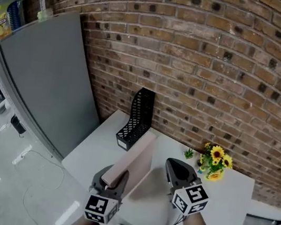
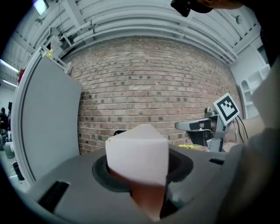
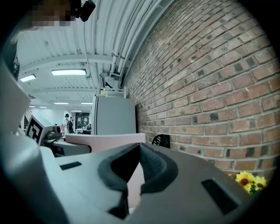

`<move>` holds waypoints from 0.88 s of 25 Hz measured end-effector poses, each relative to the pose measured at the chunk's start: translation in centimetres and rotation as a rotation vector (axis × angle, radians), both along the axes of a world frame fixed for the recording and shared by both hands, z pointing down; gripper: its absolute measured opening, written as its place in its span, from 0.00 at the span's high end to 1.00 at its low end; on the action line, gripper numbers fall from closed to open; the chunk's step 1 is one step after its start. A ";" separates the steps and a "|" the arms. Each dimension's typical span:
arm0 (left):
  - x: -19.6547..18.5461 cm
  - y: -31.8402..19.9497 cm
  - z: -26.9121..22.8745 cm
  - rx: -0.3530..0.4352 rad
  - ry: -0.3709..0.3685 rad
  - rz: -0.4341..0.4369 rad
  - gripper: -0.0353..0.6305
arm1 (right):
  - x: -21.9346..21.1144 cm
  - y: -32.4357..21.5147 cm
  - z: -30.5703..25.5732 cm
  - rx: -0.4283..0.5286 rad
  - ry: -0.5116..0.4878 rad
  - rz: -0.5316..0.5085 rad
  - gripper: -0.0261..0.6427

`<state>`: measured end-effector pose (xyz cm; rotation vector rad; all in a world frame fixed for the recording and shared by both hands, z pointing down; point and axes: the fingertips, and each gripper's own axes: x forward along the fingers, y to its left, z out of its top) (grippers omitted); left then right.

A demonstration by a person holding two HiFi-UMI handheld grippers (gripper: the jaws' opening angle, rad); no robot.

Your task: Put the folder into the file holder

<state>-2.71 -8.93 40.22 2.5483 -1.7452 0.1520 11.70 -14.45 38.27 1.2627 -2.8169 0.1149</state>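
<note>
Sunflowers (image 1: 215, 160) (a small yellow bunch) stand on the white table (image 1: 232, 205) just right of the right gripper (image 1: 174, 166); brick wall (image 1: 217, 69) ahead, grey panel (image 1: 44, 82) far left.

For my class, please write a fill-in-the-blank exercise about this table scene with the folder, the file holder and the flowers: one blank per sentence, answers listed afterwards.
1. The left gripper is clamped on a ____ folder.
2. The mesh file holder on the table is ____ in colour.
3. The wall behind the table is built of ____.
4. The flowers near the wall are ____.

Missing words: pink; black; brick; yellow.
</note>
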 end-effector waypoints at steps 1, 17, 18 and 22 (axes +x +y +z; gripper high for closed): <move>-0.1 0.0 -0.3 0.007 -0.004 -0.016 0.70 | 0.2 0.1 -0.1 0.003 -0.005 -0.004 0.96; -4.0 -3.0 -5.5 0.098 -0.036 -0.134 0.70 | 0.0 -1.2 -0.2 0.006 -0.037 -0.037 0.96; -4.2 -3.5 -5.6 0.101 -0.033 -0.130 0.71 | -0.3 -1.5 -0.1 0.005 -0.036 -0.034 0.96; -5.3 -5.6 -5.9 0.097 -0.020 -0.103 0.71 | -1.5 -2.9 -0.2 0.004 -0.029 -0.016 0.96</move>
